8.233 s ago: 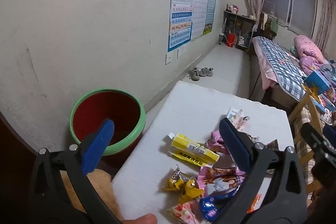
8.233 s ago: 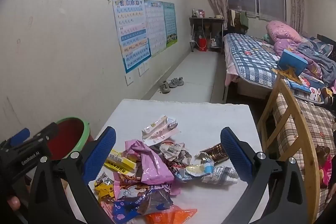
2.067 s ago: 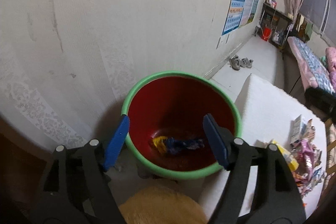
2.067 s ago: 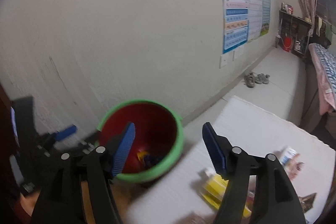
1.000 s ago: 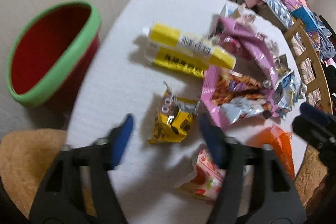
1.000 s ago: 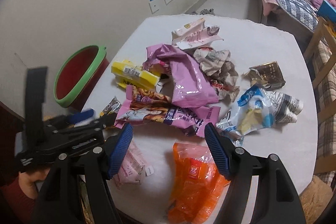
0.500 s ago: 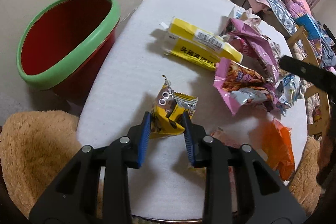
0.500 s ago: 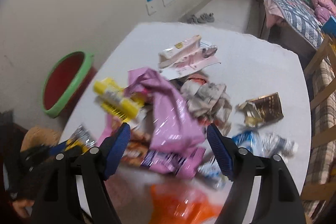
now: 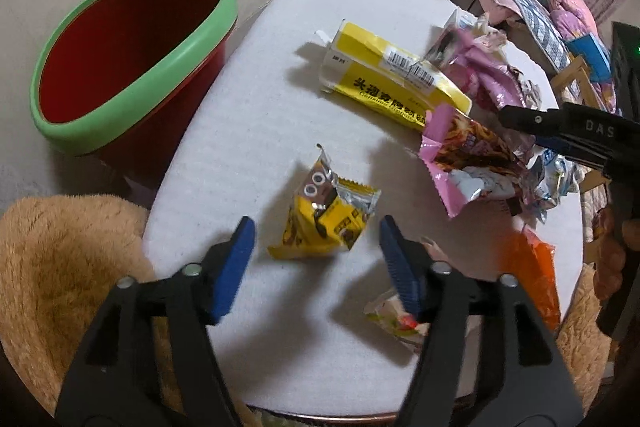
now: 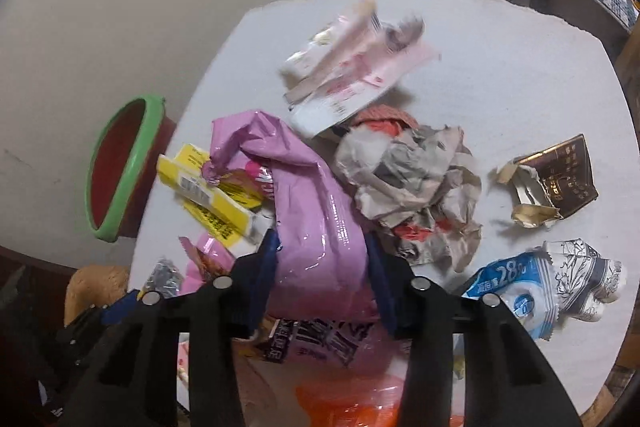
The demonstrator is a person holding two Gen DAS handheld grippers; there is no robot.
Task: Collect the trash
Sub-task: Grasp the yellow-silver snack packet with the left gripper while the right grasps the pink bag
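Note:
A yellow snack wrapper [image 9: 320, 203] lies on the white table [image 9: 248, 99], between the blue pads of my left gripper [image 9: 316, 227]. Those jaws are opening and the pads stand clear of the wrapper on both sides. The red bin with a green rim [image 9: 132, 83] stands off the table's left edge. In the right wrist view my right gripper [image 10: 322, 251] is down in the trash pile. Its jaws are closing, and both pads press the sides of a glossy pink bag [image 10: 312, 195]. The bin [image 10: 94, 163] shows at the far left there.
A yellow box [image 9: 392, 79], a pink snack bag [image 9: 468, 155] and an orange bag [image 9: 528, 275] lie to the right of the left gripper. Crumpled paper [image 10: 412, 183], a brown wrapper [image 10: 556, 179] and a blue-white wrapper [image 10: 552, 287] lie beyond. A fuzzy tan cushion [image 9: 60, 267] sits below the table's edge.
The left jaws, pinched on the yellow wrapper half a second ago, have spread apart and the wrapper lies free. The right gripper dropped into the pile and narrowed onto the pink bag.

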